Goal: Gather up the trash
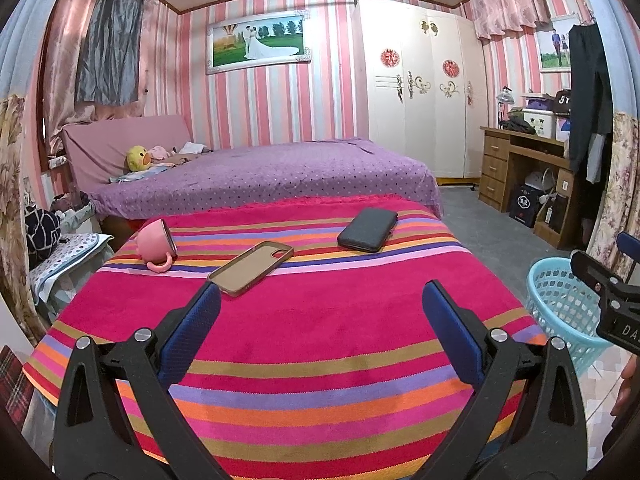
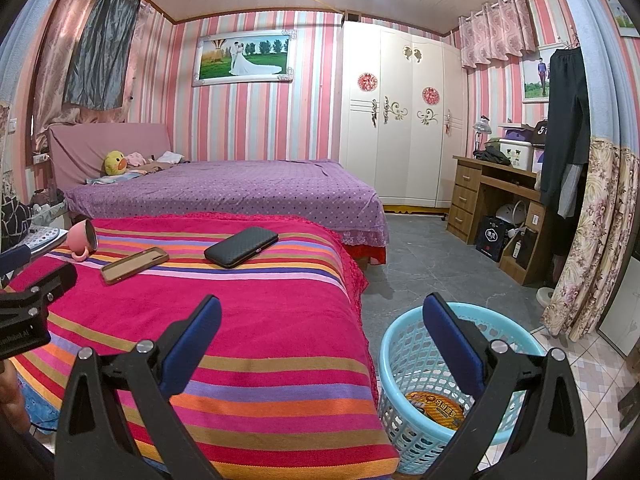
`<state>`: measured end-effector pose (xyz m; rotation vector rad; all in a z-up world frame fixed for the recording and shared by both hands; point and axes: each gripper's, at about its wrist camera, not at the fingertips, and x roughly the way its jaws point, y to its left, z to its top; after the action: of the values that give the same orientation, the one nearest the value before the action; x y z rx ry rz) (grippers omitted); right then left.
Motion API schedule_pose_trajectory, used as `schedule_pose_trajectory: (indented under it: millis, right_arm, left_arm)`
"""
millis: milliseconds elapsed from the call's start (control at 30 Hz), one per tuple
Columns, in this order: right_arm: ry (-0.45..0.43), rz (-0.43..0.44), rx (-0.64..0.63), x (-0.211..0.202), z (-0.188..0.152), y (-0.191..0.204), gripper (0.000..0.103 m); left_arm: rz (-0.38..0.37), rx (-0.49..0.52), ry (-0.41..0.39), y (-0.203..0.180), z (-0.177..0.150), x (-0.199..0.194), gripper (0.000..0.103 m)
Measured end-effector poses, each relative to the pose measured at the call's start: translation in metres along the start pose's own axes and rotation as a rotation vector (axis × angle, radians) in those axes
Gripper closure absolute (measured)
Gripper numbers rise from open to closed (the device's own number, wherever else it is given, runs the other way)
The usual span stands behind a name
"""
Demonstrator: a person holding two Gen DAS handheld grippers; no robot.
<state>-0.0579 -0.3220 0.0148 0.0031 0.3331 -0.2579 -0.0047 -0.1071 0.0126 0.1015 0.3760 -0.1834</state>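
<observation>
A light blue plastic basket (image 2: pixel 404 412) stands on the floor at the right side of the striped table; an orange snack wrapper (image 2: pixel 438 407) lies in its bottom. The same basket (image 1: pixel 560 304) shows at the right edge of the left wrist view. My right gripper (image 2: pixel 322 320) hangs open and empty above the table's right edge and the basket rim. My left gripper (image 1: pixel 322 308) is open and empty over the striped cloth (image 1: pixel 320 320). On the cloth lie a pink mug (image 1: pixel 156 246) on its side, a tan phone case (image 1: pixel 250 266) and a dark wallet (image 1: pixel 368 230).
A purple bed (image 1: pixel 260 176) with a yellow duck toy (image 1: pixel 138 158) stands behind the table. A white wardrobe (image 2: pixel 400 120) and a wooden desk (image 2: pixel 496 200) line the right wall. Grey tile floor (image 2: pixel 420 248) lies between them.
</observation>
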Motion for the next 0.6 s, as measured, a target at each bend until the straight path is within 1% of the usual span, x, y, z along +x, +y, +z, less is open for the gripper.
schedule_pose_trajectory:
  millis: [200,600]
  right_arm:
    - [-0.001,0.0,0.0,-0.0007,-0.0003,0.0001,0.005]
    - [-0.001,0.0,-0.001,-0.0007,-0.0004,-0.0003,0.005]
  left_arm:
    - [0.026,0.014,-0.017,-0.0027,-0.0028,-0.0027,0.006]
    - [0.03,0.014,-0.017,-0.0033,-0.0057,-0.0034,0.006]
